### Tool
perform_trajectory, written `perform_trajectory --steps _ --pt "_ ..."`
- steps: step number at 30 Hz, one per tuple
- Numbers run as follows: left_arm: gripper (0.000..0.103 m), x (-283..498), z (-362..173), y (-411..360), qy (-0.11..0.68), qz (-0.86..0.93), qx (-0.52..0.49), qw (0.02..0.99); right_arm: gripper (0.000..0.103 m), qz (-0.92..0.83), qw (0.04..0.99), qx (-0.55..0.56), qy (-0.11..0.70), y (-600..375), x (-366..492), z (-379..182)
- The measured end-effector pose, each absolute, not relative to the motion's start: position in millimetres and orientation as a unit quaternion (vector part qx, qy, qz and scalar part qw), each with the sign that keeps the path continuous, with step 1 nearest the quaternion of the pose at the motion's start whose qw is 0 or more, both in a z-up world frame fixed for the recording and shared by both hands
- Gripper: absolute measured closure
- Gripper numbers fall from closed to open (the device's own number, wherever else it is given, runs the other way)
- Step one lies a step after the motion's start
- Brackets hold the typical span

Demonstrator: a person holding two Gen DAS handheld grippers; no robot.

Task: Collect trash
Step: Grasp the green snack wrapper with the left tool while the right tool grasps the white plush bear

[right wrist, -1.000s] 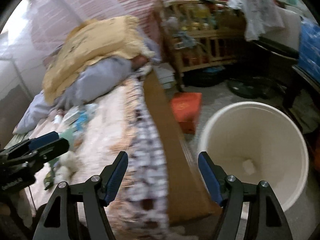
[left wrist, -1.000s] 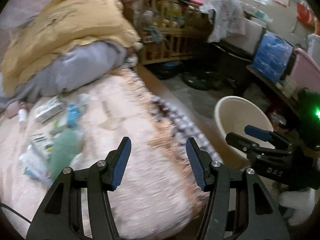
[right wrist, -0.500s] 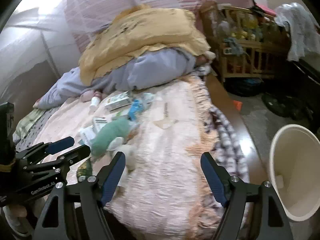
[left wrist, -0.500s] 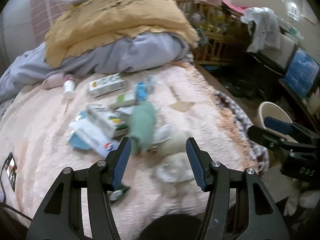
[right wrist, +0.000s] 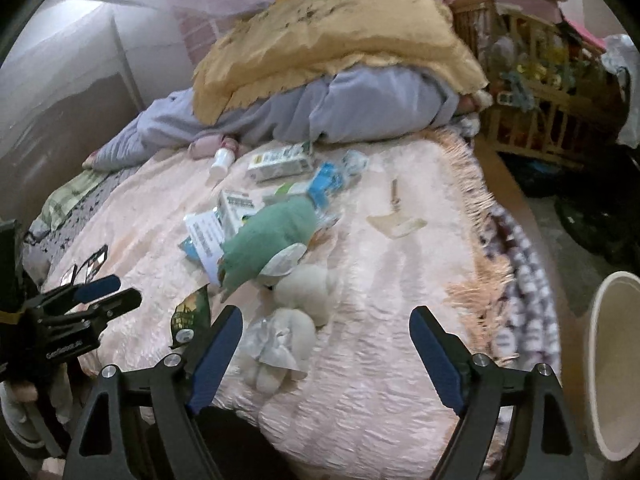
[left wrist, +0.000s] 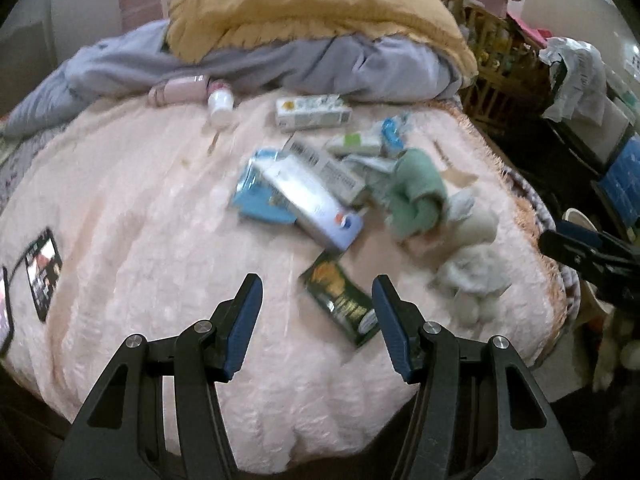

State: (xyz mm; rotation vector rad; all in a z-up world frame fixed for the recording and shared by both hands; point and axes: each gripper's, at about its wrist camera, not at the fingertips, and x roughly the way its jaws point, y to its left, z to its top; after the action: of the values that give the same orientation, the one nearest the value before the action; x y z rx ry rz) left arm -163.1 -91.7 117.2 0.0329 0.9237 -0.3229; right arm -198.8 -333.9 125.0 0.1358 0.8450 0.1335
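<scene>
Trash lies scattered on a pink fuzzy bedspread [left wrist: 140, 200]. A dark green snack wrapper [left wrist: 342, 300] lies just ahead of my left gripper [left wrist: 316, 320], which is open and empty above the bed. Beyond it are a silver-blue carton [left wrist: 312, 204], a blue packet [left wrist: 252, 196], a white-green box [left wrist: 312, 112], a small white bottle [left wrist: 220, 102] and crumpled white tissue [left wrist: 472, 276]. My right gripper [right wrist: 326, 348] is open and empty; the tissue [right wrist: 280, 340] and wrapper [right wrist: 190, 312] lie near its left finger. A cream bin [right wrist: 612, 364] stands on the floor at right.
A green cloth [right wrist: 272, 232] and a pale plush toy [right wrist: 308, 284] lie among the trash. A yellow blanket [right wrist: 328, 28] over grey bedding fills the bed's far end. Dark cards [left wrist: 42, 268] lie at left. A wooden crib [right wrist: 548, 80] and floor clutter are at right.
Both grippers have swung left from the bin and floor to over the bed. The trash pile now sits ahead of them, and the bin has slid to the right edge.
</scene>
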Motion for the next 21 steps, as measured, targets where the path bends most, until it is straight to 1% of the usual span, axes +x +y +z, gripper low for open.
perform_trajectory --steps 9,15,17,18,20,21 --pt "0.047 -142.5 78.0 -100.7 0.492 -0.181 -0.053 0.85 0.019 0.089 0.878 0.073 0.464 -313.7 -163.8 77.9" --pt "0.047 -118.1 47.7 -111.4 0.519 -0.168 -0.077 0.835 0.02 0.1 0.874 0.08 0.468 -308.0 -146.5 63.3" --pt "0.048 -114.8 43.4 -113.1 0.519 -0.168 -0.073 0.835 0.039 0.102 0.871 0.084 0.473 -306.7 -142.7 56.8" --pt "0.051 -113.7 42.8 -114.0 0.517 -0.171 -0.07 0.836 0.052 0.104 0.868 0.084 0.479 -305.9 -140.8 52.3" --pt "0.076 -114.2 43.2 -113.8 0.514 -0.176 -0.063 0.837 0.055 0.105 0.87 0.085 0.474 -306.7 -143.1 50.2" --pt "0.077 -114.6 44.1 -112.0 0.515 -0.182 -0.065 0.835 0.059 0.107 0.871 0.083 0.471 -307.4 -145.3 51.8"
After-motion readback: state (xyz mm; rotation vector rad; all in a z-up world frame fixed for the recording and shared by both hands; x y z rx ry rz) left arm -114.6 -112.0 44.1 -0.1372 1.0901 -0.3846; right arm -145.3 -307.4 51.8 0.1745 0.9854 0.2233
